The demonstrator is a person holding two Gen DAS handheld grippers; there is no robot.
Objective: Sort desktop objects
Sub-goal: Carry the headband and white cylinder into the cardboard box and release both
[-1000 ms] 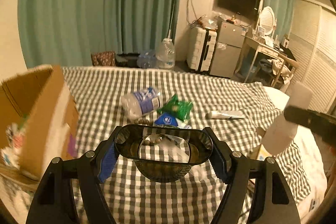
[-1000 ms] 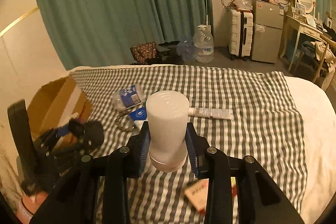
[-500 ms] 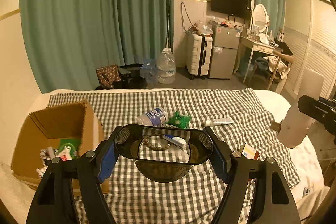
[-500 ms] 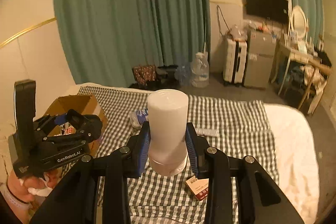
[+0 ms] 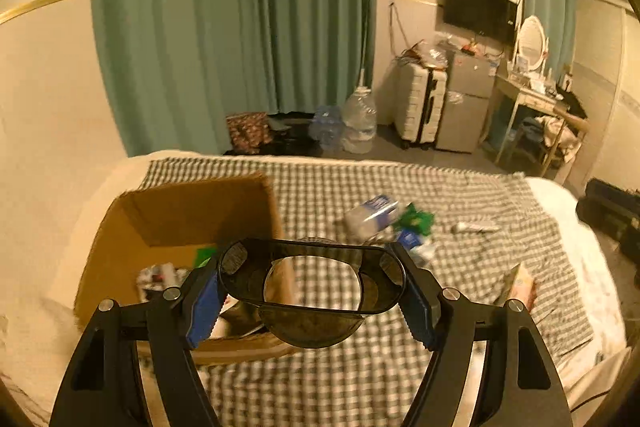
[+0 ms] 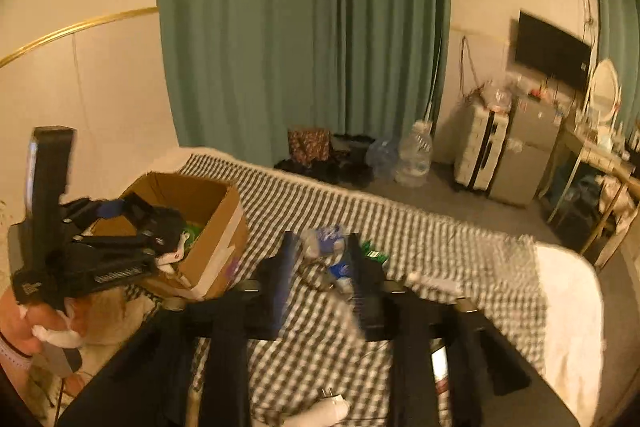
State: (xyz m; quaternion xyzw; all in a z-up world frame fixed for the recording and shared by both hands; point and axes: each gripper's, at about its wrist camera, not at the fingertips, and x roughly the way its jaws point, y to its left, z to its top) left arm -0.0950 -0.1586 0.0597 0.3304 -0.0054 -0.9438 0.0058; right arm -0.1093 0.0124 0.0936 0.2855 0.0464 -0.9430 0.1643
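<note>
A bed (image 5: 472, 283) under a grey-and-white checked blanket (image 6: 420, 227) carries the scene, with an open cardboard box (image 5: 192, 215) at its left side already holding a jumble of small items. The left gripper (image 5: 312, 285) has its jaws clenched on a dark, see-through oval tray (image 5: 248, 263), which spans the gap between the blue pads and hangs over the box's near right corner. The right gripper (image 6: 320, 267) is released: its jaws have just been opening and nothing sits between them, only blanket showing through the gap. Beyond those jaws lie the unsorted things, close together mid-bed: a crumpled plastic bottle (image 5: 372, 213) with a blue label, a green packet (image 5: 416, 219) just beside it, and a white tube (image 5: 474, 226) further right. A small carton (image 5: 520, 283) rests near the blanket's right edge.
</note>
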